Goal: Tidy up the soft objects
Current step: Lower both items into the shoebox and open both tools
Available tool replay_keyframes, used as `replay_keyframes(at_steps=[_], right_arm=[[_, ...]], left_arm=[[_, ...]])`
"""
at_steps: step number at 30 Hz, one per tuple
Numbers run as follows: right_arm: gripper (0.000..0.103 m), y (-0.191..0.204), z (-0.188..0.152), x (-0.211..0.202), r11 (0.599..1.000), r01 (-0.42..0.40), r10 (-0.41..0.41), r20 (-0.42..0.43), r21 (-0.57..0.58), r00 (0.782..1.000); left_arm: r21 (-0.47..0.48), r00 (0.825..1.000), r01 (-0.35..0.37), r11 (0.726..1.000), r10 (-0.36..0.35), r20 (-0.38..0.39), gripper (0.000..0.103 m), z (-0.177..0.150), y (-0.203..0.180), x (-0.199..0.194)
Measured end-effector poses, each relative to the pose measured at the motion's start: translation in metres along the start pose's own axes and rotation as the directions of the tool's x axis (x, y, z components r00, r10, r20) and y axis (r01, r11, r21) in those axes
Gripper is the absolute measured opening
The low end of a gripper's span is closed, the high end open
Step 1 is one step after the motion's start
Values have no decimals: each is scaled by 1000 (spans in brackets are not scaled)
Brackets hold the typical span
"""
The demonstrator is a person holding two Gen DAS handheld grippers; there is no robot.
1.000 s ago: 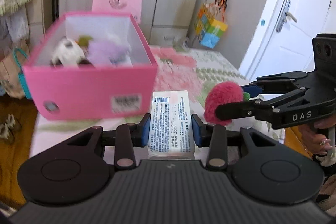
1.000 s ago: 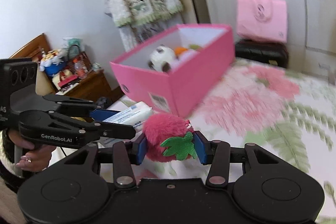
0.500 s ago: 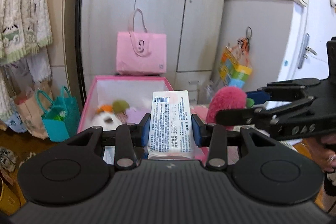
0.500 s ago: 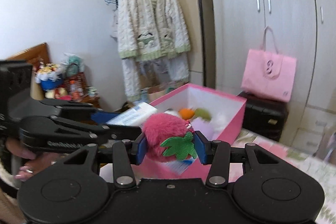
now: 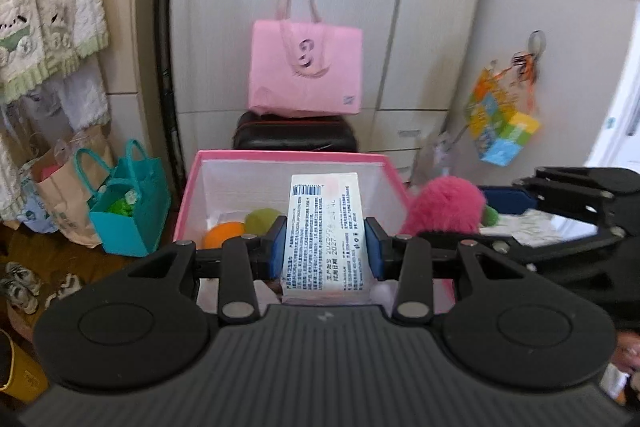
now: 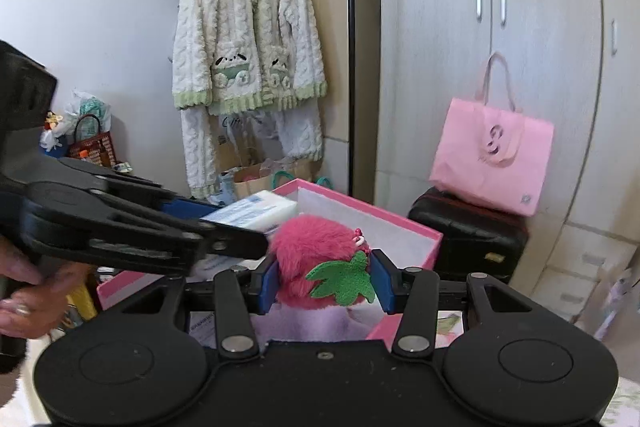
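The left tool (image 5: pixel 324 247) clamps a white tissue pack (image 5: pixel 324 239) between its blue pads, held over the open pink box (image 5: pixel 192 187). Just right of it, the right tool (image 6: pixel 324 283) grips a fuzzy pink strawberry plush (image 6: pixel 316 247) above the box's right rim. Inside the box lie an orange ball (image 5: pixel 224 233) and a green ball (image 5: pixel 262 221). Behind the box, a pink tote bag (image 5: pixel 306 71) sits on a black case (image 5: pixel 294 135).
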State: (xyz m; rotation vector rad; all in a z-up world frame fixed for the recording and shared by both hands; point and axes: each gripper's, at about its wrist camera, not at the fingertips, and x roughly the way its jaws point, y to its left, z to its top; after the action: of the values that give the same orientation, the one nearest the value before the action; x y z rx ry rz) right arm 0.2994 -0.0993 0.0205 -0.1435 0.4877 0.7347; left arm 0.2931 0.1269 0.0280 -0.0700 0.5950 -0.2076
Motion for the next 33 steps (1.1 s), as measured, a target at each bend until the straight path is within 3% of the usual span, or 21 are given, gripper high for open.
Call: replay_keyframes(at_steps=[4, 11, 16, 21, 26, 33], right_arm=[[53, -10, -4, 29, 999, -47, 47, -37, 17, 998], [53, -17, -4, 68, 999, -46, 45, -83, -13, 996], [55, -17, -1, 86, 999, -25, 21, -106, -43, 994], [55, -21, 4, 89, 999, -26, 23, -94, -32, 995], [62, -30, 1, 85, 998, -67, 69, -88, 20, 994], [64, -44, -16, 36, 981, -105, 108, -10, 161, 994]], left_arm=[[-56, 997, 27, 998, -31, -77, 38, 4, 13, 34], [-65, 993, -16, 998, 8, -121, 38, 3, 29, 61], [-106, 989, 21, 994, -36, -143, 38, 8, 38, 69], [-72, 995, -23, 997, 16, -95, 44, 8, 34, 66], [16, 996, -87, 996, 87, -15, 48, 5, 27, 46], [-2, 997, -28, 1000, 28, 66, 59, -10, 22, -4]])
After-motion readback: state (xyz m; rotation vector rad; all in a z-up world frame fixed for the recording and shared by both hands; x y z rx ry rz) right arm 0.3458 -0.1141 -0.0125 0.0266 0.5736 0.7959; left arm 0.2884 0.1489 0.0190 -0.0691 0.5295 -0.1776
